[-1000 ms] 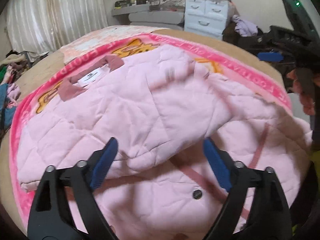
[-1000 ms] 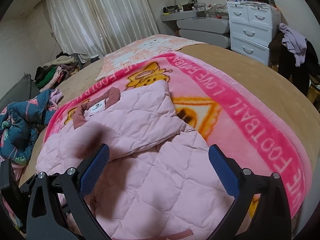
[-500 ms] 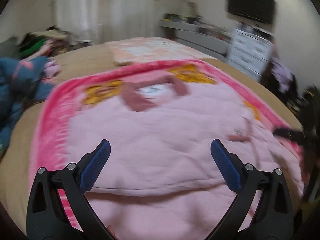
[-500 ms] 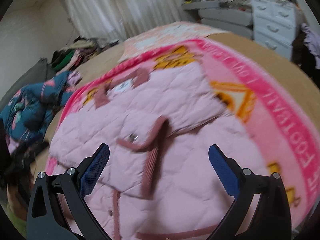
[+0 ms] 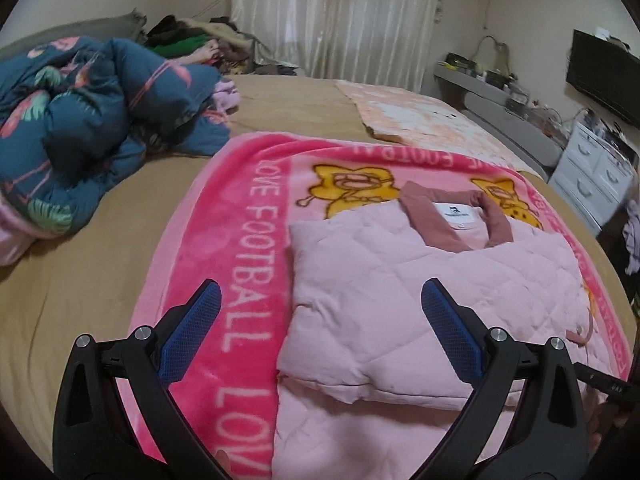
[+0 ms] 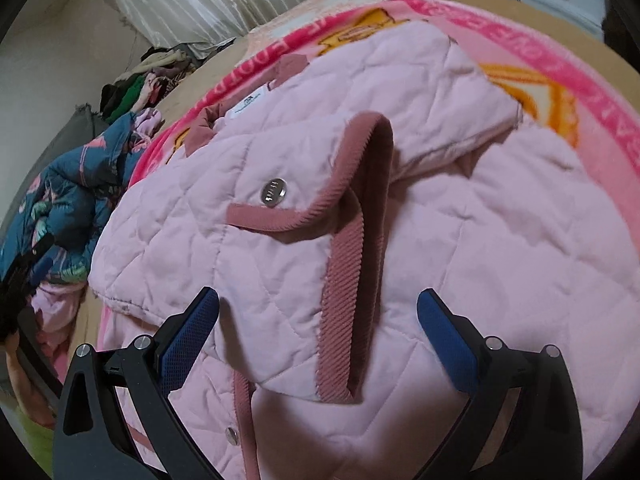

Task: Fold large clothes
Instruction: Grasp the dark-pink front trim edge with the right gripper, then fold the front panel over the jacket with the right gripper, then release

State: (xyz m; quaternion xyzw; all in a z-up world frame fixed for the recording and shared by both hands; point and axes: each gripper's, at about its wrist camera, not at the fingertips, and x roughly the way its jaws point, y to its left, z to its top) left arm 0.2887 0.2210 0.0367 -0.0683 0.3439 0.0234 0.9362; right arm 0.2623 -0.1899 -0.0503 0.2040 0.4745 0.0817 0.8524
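Pink jacket (image 6: 440, 220) beneath open right tongs (image 6: 318, 316), beside left tongs (image 5: 320, 312)

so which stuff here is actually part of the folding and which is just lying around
Part of the job:
- pink quilted jacket, sleeves folded in
- left gripper, open, empty
- right gripper, open, empty
- pink football blanket under the jacket

Just lying about:
- blue floral duvet
- clothes pile
- peach blanket
- white drawers
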